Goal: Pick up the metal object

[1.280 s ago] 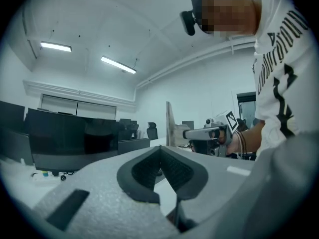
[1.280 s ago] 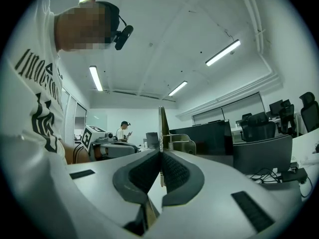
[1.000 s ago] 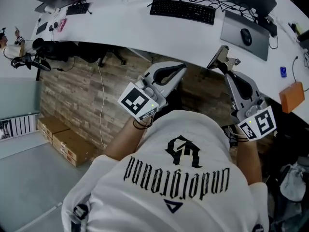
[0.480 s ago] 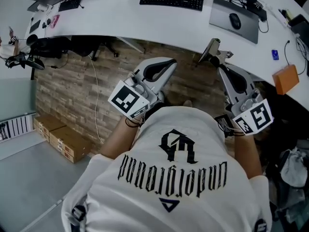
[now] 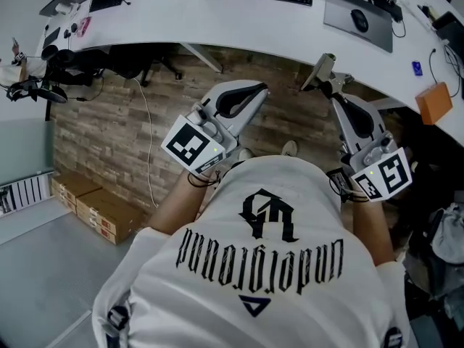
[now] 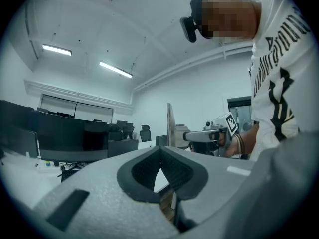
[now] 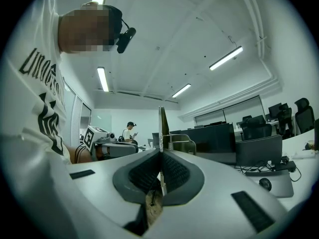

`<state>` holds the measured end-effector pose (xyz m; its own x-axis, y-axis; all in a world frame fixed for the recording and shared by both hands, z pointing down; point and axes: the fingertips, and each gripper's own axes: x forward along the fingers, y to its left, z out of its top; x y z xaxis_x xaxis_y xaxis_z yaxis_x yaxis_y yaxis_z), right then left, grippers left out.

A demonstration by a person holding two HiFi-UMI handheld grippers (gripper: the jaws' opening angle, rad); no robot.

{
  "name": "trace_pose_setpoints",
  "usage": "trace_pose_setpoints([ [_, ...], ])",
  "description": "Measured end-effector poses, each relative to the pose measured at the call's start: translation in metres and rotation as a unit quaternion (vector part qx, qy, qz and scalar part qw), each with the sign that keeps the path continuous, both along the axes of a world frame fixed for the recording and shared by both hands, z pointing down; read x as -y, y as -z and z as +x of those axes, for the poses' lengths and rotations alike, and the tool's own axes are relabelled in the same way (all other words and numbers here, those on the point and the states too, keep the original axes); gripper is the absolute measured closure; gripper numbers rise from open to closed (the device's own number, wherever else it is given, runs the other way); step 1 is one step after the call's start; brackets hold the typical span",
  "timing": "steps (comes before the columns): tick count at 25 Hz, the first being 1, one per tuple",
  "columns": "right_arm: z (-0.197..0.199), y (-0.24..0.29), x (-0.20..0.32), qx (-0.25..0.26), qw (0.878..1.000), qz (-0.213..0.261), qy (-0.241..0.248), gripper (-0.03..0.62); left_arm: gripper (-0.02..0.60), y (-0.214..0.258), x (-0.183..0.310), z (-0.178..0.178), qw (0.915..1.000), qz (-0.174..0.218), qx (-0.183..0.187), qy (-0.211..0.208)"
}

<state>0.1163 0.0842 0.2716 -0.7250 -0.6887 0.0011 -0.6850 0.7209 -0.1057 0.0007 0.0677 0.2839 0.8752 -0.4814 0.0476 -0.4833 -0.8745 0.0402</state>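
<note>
The metal object (image 5: 323,72), a thin plate, stands on edge, pinched in the closed jaws of the right gripper (image 5: 336,93) and held clear of the desk (image 5: 217,24), so the pickup looks done. The left gripper (image 5: 261,90) is closed on nothing and seems to be idling alongside.

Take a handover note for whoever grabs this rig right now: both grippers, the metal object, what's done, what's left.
Left gripper: jaws together, nothing between them, held level.
Right gripper: shut on the metal object, a thin plate standing on edge between the pads.
The object is in the air, clear of the white desk, above the wooden floor.
Done: the pickup.
Left: nothing visible, just hold the grip.
</note>
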Motion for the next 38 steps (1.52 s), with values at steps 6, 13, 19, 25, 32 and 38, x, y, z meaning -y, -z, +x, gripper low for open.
trace_pose_setpoints([
  [6,-0.053,0.005,-0.032,0.003,1.000,0.004,-0.010,0.579,0.566,0.006,-0.032,-0.056,1.0000,0.001,0.000,-0.007],
  [13,-0.107,0.007,-0.063,0.003,1.000,0.012,-0.023,0.579,0.566,0.007,-0.061,-0.116,0.9999,0.005,-0.001,-0.012],
  [19,-0.140,-0.001,-0.084,0.002,0.999,0.011,-0.033,0.579,0.566,0.005,-0.078,-0.150,0.9998,0.011,-0.006,-0.017],
  [25,-0.167,-0.008,-0.096,0.003,0.999,0.010,-0.041,0.579,0.566,0.001,-0.090,-0.174,0.9996,0.010,-0.010,-0.024],
  [32,-0.186,-0.007,-0.101,-0.002,0.999,0.014,-0.039,0.579,0.566,0.000,-0.092,-0.197,0.9997,0.008,-0.012,-0.019],
  [38,-0.190,-0.008,-0.102,-0.006,0.999,0.015,-0.042,0.579,0.568,-0.003,-0.092,-0.203,0.9997,0.006,-0.016,-0.020],
])
